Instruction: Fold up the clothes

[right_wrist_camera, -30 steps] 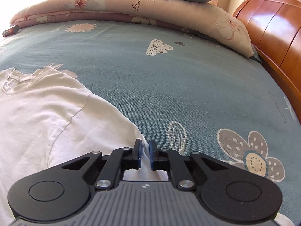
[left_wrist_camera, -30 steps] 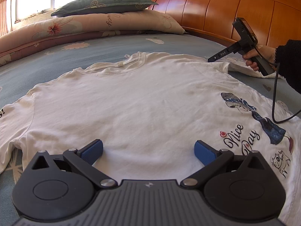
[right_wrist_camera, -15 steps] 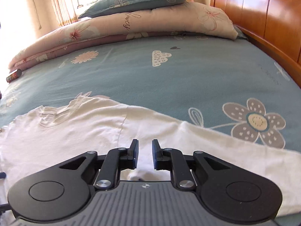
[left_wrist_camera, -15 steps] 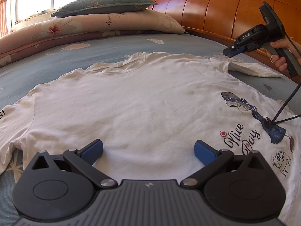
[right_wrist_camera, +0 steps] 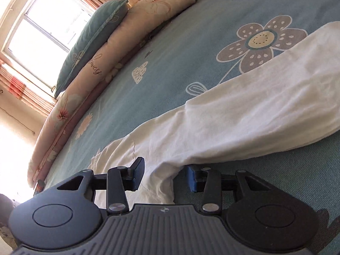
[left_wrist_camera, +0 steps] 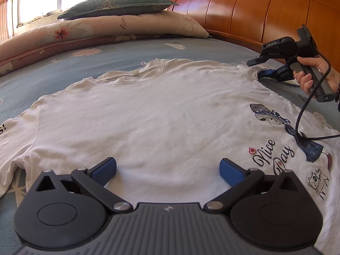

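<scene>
Both grippers are at the white T-shirt (left_wrist_camera: 161,114), which lies flat, front up, on the blue flowered bedsheet (left_wrist_camera: 119,53). Nearest, the left gripper (left_wrist_camera: 167,170) hovers over the shirt's lower middle with its blue pads spread wide and nothing between them. Farther off to the right, the right gripper (right_wrist_camera: 163,175), rolled onto its side, has just been opening its jaws; they stand partly apart on either side of the cloth where the right sleeve (right_wrist_camera: 265,97) joins the body, one pad above and one below, not pressing it. That sleeve stretches away across the sheet towards the wooden headboard (left_wrist_camera: 255,10). Beyond the collar (left_wrist_camera: 136,74), folded quilts and a pillow (left_wrist_camera: 119,3) are stacked at the far side.

Thin cotton like this should be light, limp and easily creased, sagging wherever it is not supported. Seams look like the firmest places to pinch: the shoulder seam, the sleeve cuff or the hem, taking both layers so they do not slide apart.
</scene>
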`<state>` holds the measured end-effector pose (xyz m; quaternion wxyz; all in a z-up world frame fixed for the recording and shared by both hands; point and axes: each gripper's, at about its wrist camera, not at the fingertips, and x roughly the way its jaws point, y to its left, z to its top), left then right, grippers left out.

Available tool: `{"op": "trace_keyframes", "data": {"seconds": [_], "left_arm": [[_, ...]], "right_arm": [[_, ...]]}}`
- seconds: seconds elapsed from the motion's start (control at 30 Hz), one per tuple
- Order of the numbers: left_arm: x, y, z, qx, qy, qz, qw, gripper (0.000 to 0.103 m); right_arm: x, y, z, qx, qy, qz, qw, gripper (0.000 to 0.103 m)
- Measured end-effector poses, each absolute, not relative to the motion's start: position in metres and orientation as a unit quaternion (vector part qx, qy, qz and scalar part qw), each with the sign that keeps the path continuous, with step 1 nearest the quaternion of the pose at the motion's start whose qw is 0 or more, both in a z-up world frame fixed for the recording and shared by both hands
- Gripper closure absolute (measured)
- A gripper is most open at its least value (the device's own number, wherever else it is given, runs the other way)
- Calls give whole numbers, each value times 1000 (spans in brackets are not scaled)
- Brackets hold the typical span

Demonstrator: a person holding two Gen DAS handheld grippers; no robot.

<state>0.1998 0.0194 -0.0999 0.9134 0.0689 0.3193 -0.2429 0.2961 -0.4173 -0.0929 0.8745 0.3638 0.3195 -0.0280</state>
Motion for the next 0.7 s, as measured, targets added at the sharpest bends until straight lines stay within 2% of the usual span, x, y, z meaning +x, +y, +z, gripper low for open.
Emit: {"op": "trace_keyframes", "data": {"seconds": [0.07, 0.17, 0.23, 0.27, 0.3, 0.47, 0.7], "left_arm": [[200, 19, -100, 69, 319, -243, 913, 1], [200, 19, -100, 70, 319, -243, 913, 1], [200, 19, -100, 70, 319, -243, 913, 1], [200, 19, -100, 70, 319, -243, 913, 1], [200, 19, -100, 70, 319, -243, 913, 1], [200, 19, -100, 71, 319, -243, 913, 1], [200, 19, -100, 71, 319, -243, 913, 1]], "right_arm": [[295, -413, -89, 320, 306, -49, 895, 78], [287, -406, -88, 261, 302, -59, 915, 80], [283, -402, -88, 222, 306, -68, 923, 78], [282, -403, -90, 216, 315, -79, 921, 66], [280, -407, -91, 221, 323, -87, 916, 63], [258, -412, -77, 259, 325, -98, 905, 61], [256, -363, -40, 142, 270, -50, 951, 61]]}}
